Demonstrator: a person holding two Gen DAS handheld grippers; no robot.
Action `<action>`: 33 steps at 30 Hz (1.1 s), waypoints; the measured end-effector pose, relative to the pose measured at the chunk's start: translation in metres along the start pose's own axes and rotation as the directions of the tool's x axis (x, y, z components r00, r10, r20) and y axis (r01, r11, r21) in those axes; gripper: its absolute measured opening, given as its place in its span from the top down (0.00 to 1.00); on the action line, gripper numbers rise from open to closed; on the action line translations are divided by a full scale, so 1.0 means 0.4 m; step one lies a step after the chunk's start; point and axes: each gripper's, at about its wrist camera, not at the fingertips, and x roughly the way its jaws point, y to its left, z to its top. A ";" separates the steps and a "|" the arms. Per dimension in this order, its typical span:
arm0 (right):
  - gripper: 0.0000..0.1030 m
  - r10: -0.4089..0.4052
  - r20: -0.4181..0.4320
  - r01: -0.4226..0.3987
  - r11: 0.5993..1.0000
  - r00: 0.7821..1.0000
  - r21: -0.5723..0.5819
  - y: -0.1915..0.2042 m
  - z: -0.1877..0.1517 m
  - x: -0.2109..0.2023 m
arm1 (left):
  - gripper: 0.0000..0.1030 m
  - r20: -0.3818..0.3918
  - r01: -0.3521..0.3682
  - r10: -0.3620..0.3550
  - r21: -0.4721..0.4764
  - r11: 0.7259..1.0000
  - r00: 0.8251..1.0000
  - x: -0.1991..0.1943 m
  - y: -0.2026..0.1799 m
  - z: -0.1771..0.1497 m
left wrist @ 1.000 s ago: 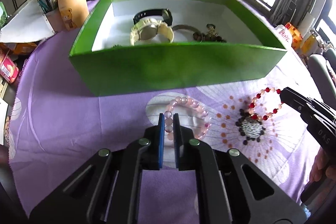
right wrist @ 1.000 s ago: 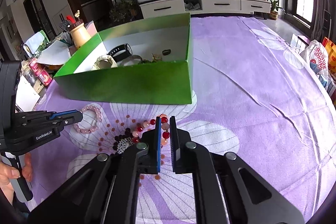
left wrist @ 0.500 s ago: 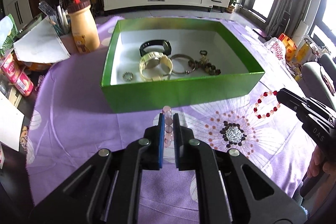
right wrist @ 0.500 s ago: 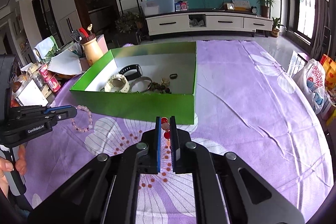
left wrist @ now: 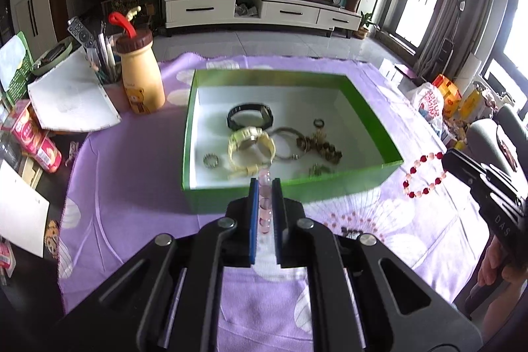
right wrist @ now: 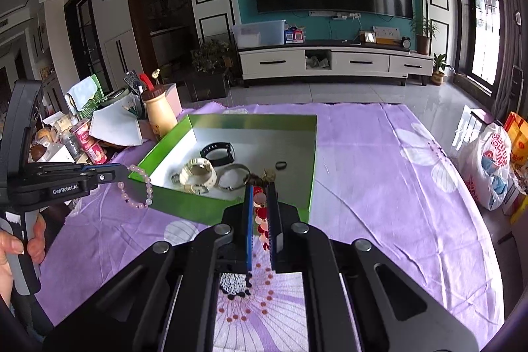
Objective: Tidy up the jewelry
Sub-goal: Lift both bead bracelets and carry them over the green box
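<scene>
A tan bear-print bottle (left wrist: 140, 76) stands at ten o'clock, beside white paper (left wrist: 71, 96); a printed plastic bag (right wrist: 488, 167) sits at three o'clock.

We see a table under a purple cloth (left wrist: 138, 213), bearing a green box (left wrist: 231, 197) and bottle (left wrist: 140, 71).
</scene>
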 end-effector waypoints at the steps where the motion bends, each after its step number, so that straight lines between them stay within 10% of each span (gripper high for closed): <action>1: 0.93 0.002 0.006 -0.002 1.000 1.000 -0.004 0.002 0.012 0.003 | 0.93 0.002 -0.001 0.001 -0.002 1.000 1.000 0.000 0.003 0.012; 33: 0.93 0.017 -0.105 -0.018 1.000 0.994 -0.008 -0.061 0.154 0.279 | 0.93 -0.066 0.062 -0.063 -0.014 0.998 0.996 0.264 -0.070 0.242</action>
